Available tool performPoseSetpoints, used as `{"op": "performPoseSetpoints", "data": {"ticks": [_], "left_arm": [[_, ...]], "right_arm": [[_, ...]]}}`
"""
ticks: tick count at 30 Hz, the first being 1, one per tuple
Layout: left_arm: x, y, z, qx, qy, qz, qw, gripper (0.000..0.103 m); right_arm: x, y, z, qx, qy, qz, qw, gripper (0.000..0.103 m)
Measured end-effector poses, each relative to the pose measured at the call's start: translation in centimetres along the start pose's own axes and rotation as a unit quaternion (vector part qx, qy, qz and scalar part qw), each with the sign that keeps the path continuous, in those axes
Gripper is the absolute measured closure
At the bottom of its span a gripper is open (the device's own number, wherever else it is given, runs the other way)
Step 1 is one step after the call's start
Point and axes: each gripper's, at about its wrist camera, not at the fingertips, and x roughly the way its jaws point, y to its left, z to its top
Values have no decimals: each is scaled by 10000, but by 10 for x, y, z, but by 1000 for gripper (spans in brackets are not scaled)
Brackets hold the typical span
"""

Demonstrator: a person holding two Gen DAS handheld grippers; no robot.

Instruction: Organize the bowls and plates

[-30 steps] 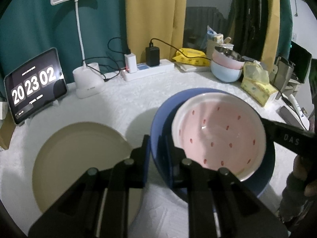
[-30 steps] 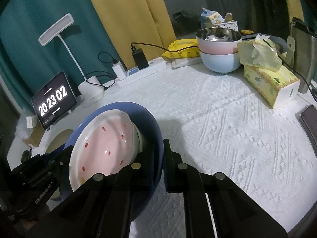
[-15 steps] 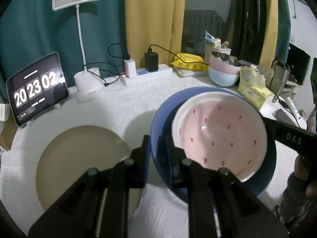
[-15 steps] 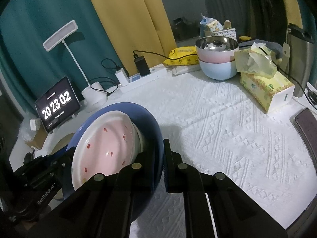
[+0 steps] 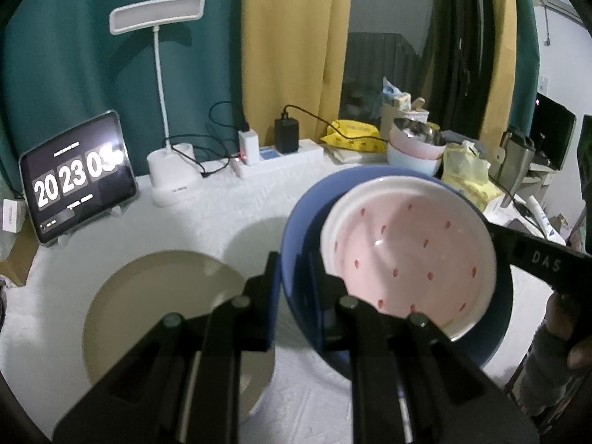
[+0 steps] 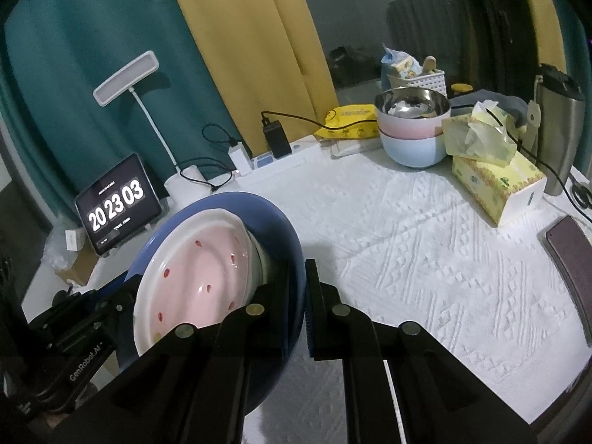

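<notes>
Mid-carry: left claw [image 5: 296,277] and right claw [image 6: 296,288] each clenched on opposite rims of the blue plate [image 5: 299,229], pink dotted bowl [image 5: 407,251] inside, held above the tabletop [image 6: 425,240]. Next, probably: level lowering onto the beige plate [image 5: 148,296], avoiding tilt.

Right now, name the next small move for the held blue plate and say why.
Probably carry the blue plate sideways over the beige plate and lower it. Both tools, left and right, clamp its rim, the pink bowl rides inside, and it hangs clear of the cloth.
</notes>
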Motion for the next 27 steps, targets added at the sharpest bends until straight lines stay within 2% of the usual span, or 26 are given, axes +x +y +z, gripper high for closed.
{"op": "performPoseSetpoints", "data": {"ticks": [27], "left_arm": [[-32, 58, 8, -278, -311, 161, 9990, 89]], "right_arm": [[4, 65, 16, -394, -131, 212, 9989, 94]]}}
